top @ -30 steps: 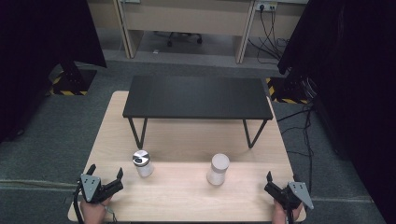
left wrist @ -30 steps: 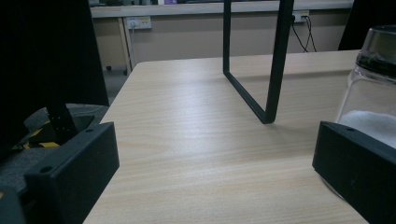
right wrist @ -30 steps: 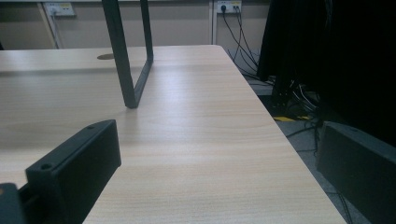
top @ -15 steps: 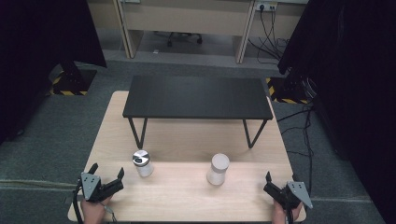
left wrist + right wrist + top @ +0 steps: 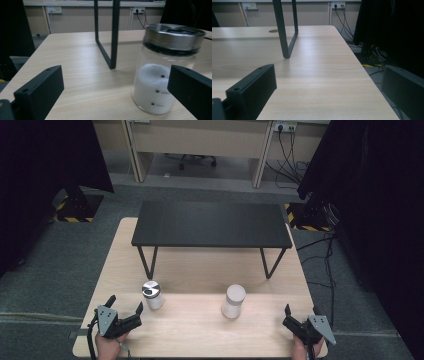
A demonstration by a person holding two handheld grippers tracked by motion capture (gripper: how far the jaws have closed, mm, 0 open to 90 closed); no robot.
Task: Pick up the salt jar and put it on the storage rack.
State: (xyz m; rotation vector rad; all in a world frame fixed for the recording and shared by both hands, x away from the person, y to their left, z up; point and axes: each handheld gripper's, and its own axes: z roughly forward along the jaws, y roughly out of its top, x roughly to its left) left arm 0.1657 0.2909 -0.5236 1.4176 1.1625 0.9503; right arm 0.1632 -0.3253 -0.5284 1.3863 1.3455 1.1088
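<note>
A clear glass jar (image 5: 152,295) with a steel lid and white powder stands on the wooden table (image 5: 200,270), front left. In the left gripper view the jar (image 5: 162,72) sits close ahead, toward the right jaw. My left gripper (image 5: 125,306) is open just short of it, nothing between the jaws. A white cylindrical container (image 5: 233,301) stands front centre-right. My right gripper (image 5: 301,312) is open at the front right corner, facing bare tabletop (image 5: 317,75) and a black leg (image 5: 283,32).
A low black bench-like shelf (image 5: 211,224) on thin metal legs spans the table's back half. Cables (image 5: 327,255) and dark curtains lie to the right of the table. The table edge drops off close beside my right gripper.
Both grippers have shifted only slightly; the jar and the white container have not moved.
</note>
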